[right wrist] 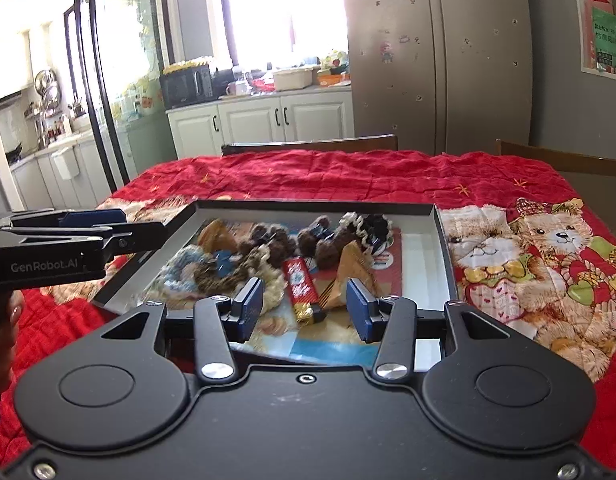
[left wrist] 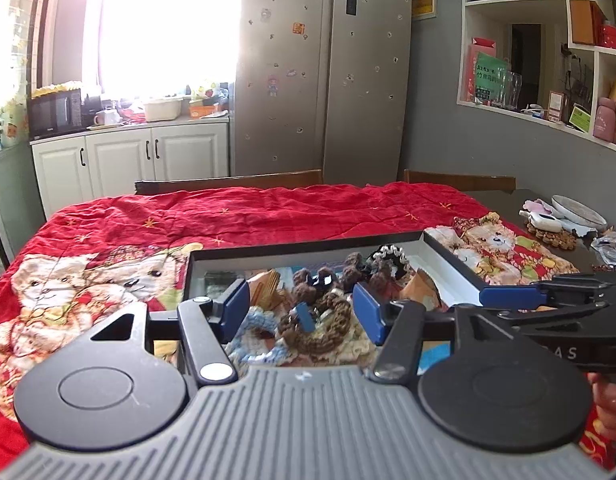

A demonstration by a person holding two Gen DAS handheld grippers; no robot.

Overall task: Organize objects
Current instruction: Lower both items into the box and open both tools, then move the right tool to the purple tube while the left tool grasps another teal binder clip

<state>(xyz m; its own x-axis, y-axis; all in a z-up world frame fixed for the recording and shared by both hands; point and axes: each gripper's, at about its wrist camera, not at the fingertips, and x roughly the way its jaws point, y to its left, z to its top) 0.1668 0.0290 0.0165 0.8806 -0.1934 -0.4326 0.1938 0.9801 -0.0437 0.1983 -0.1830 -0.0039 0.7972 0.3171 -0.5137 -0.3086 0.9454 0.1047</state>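
From the left wrist camera, the left gripper (left wrist: 302, 312) hangs above the near end of a shallow black tray (left wrist: 308, 249) that sits on a red bear-print quilt (left wrist: 236, 216) covering the table. Its blue pads (left wrist: 236, 308) are spread with nothing pinched between them; below the gap lie a brown crocheted piece (left wrist: 325, 320) with a small blue clip, a pale blue knitted ring (left wrist: 254, 330) and cream yarn. Further back in the tray sit more dark brown knitted pieces (left wrist: 349, 274) and a black-and-white frilled scrunchie (left wrist: 389, 255). The right gripper (left wrist: 511, 295) reaches in from the right edge over the tray's side; whether it is parted cannot be told from this side-on angle.

Over on the right wrist camera, the right gripper (right wrist: 306, 308) hovers above the tray's near edge, its pads apart and empty. Just beyond the gap lies a red wrapped bar (right wrist: 302, 286) with a gold end, beside a tan folded paper triangle (right wrist: 353, 270). The left gripper (right wrist: 92, 224) shows from the left, edge-on over the tray's rim (right wrist: 308, 204).

Judging by this, everything already lies gathered in the tray and both tools are free, so the sorting seems between placements or close to done. A next pick would call for lowering one gripper squarely over a single item, such as the red bar, keeping clear of the loose yarn around it.
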